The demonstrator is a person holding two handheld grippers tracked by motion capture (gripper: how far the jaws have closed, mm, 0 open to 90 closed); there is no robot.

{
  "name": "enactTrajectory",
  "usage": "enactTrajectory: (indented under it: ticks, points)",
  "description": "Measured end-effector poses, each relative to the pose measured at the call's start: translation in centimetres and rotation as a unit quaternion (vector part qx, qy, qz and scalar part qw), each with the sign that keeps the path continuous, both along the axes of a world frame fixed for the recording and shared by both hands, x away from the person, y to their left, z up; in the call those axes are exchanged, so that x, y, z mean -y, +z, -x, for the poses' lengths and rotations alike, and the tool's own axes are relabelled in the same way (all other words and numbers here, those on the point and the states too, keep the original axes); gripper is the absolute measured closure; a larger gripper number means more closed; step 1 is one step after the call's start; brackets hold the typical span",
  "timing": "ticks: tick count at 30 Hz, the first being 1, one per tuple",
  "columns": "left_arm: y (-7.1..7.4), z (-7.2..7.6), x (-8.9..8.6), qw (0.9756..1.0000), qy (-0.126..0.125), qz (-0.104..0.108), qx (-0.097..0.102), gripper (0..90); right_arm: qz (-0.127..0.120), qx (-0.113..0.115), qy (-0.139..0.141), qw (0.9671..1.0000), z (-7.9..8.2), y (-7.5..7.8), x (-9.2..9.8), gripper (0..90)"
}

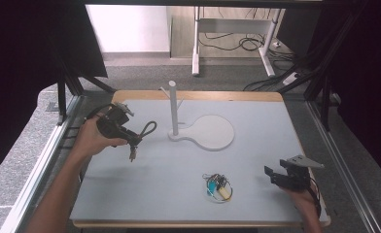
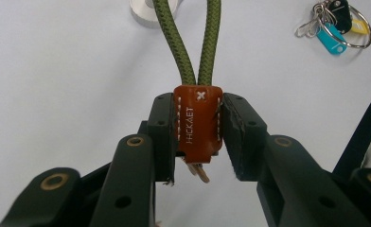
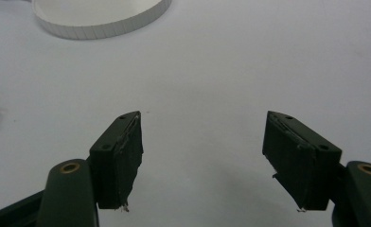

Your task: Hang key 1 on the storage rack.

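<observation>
High view shows the pale grey tabletop [image 1: 256,170] with a wooden rim, matte and slightly felt-like. Near its far middle stands a white stand [image 1: 205,132]: a flat round base plate with a slim upright post [image 1: 173,108] that carries short side pegs. At the left, raised above the tabletop, the left hand-held gripper [image 1: 130,141] is clamped on a cord keychain [image 1: 147,132], whose loop points toward the post. In the left gripper view the jaws press both sides of the brown leather tab [image 2: 198,124], stitched in white and stamped with letters, while the olive braided cord loop [image 2: 188,42] rises from it, round and stiff-looking; a bit of metal hangs below the tab. The likely step is hanging the loop on a peg, so the grip should stay on the leather and leave the loop free and open; the approach should bring the loop over a peg tip squarely, then lower before release. The right hand-held gripper [image 1: 276,175] rests low at the near right edge with its jaws well apart, holding nothing. Between the two, on the near tabletop, lies a smaller key bunch [image 1: 217,187]: a thin metal ring with blue and yellow plastic tags and a dark fob.
</observation>
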State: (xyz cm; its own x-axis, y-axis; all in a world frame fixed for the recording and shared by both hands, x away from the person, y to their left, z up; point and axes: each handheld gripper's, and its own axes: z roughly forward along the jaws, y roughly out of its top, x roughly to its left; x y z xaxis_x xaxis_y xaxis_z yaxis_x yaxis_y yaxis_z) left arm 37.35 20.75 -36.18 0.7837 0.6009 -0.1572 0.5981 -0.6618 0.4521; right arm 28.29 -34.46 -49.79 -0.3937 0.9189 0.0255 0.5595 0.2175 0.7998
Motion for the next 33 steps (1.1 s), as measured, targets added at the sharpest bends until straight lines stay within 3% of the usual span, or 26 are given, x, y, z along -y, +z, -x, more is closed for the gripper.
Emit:
enactTrajectory:
  ticks: [19, 33]
  points:
    - [2.0, -1.1, 0.1, 0.9999, 0.003, 0.014, 0.007, 66.6, -0.001, 0.001, -0.005, 1.0000, 0.0, 0.1, 0.3, 30.0]
    - [4.0, -3.0, 0.4, 0.9992, 0.013, 0.026, 0.026, 66.6, 0.004, 0.000, -0.005, 1.0000, 0.0, 0.0, 0.2, 30.0]
